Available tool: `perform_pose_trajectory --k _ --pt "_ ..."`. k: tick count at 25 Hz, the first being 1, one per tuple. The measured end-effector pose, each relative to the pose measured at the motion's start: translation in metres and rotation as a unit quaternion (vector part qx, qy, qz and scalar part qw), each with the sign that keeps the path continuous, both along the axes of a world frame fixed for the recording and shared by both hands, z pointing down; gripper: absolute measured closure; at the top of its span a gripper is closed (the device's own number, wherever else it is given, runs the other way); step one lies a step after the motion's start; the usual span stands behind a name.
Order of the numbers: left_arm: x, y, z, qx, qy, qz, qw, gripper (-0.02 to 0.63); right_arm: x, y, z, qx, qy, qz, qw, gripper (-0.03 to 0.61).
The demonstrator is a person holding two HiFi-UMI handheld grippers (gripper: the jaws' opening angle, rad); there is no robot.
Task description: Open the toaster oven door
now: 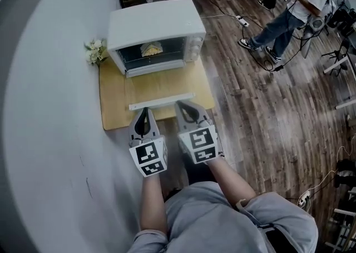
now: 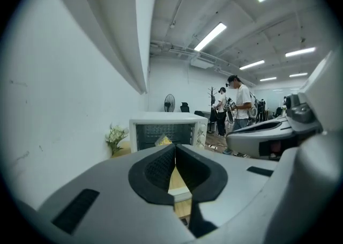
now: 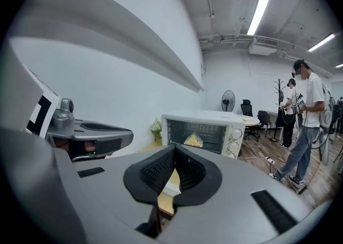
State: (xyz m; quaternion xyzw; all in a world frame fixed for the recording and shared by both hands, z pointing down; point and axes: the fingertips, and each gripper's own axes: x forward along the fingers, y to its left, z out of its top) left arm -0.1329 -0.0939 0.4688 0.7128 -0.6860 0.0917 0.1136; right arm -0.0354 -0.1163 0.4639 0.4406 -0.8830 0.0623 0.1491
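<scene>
The left gripper (image 1: 144, 112) has its jaws together and empty. The right gripper (image 1: 186, 106), just beside it, is likewise closed on nothing. Each carries a cube with black-and-white square markers. The white door handle (image 1: 161, 102) lies just beyond both tips, with the door lowered flat. The toaster oven (image 1: 156, 21) stands at the far end of the wooden board (image 1: 111, 102). Flowers (image 1: 95, 50) sit to the oven's left.

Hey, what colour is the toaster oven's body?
The toaster oven is white; the head view shows it best.
</scene>
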Motion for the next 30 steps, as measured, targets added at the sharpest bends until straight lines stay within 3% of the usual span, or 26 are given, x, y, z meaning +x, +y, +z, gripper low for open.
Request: perform_pose_trajectory --k 15,26,30 --pt "0.009 0.059 -0.074 0.052 -0.007 0.034 0.9981 0.611 0.014 0.067 -0.071 0.042 -0.048 0.025 0.998 0.578" --pt "0.001 0.079 -0.08 0.059 -0.004 0.023 0.998 0.611 0.007 0.082 -0.084 0.046 -0.079 0.021 0.996 0.58" --pt "0.0 0.079 -0.079 0.058 -0.002 0.022 0.9981 0.611 0.007 0.085 -0.081 0.049 -0.069 0.023 0.996 0.58"
